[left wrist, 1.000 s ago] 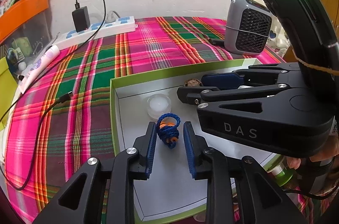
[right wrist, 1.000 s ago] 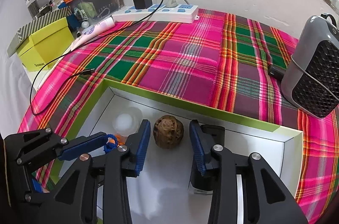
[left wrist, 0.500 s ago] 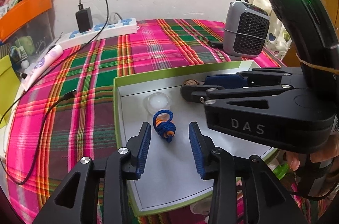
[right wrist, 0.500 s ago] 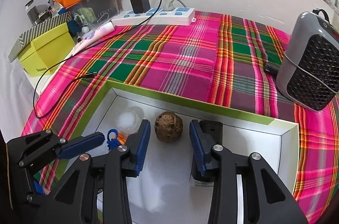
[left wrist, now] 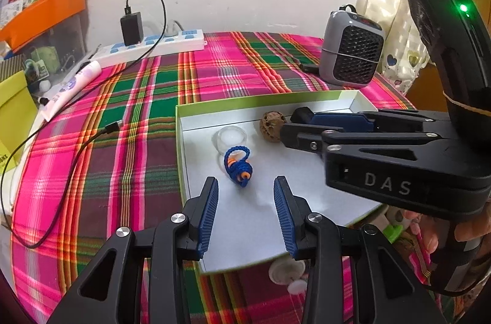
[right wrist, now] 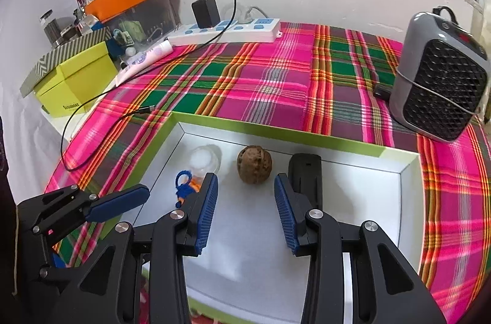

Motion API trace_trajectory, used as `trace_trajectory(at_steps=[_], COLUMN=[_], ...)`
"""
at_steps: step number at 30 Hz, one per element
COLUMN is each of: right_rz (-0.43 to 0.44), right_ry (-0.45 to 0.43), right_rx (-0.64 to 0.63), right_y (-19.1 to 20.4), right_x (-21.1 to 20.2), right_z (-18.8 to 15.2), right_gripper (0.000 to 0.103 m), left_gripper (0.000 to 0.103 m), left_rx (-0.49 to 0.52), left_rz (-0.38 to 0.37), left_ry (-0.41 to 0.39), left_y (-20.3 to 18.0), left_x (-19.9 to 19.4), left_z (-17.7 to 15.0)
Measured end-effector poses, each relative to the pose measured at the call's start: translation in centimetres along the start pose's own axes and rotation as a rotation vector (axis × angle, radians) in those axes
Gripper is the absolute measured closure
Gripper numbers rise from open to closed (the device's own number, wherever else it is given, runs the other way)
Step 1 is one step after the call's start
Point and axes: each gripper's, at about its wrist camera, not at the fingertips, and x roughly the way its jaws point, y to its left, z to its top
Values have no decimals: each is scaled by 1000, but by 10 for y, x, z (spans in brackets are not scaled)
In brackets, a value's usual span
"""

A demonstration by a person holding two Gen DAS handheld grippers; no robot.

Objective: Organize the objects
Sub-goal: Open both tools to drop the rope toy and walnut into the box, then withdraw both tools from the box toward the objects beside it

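While both tongs hang empty, the left tongs [left wrist: 245, 202] having just spread off the blue cord charm [left wrist: 237, 166], it lies in the tray [left wrist: 181, 146]: light, limp; pinch its knot. Right tongs [right wrist: 245, 212] part-open, short of the walnut [right wrist: 254, 169].

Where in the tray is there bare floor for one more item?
Free: the tray floor nearest the cameras, under both grippers, and its right side past the black clip. Crowded: the far-left corner, with clear cup, blue cord and walnut.
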Motion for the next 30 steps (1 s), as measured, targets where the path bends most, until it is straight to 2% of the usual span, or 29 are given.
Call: trace_trajectory(at_steps=[21,30], right_rz=[-25,-29], right_ry=[-87,-129], right_rx=[43,58], right_y=[-4,-6], right_x=[-53,-77], right_z=[-42,-64], right_gripper=[63,63], left_gripper=[67,67], left_rx=[-54,-60], left_rz=[-28,-68], left_ry=[-44,-50], left_y=[-1,-3], left_x=[-37,-47], left_z=[-28,-42])
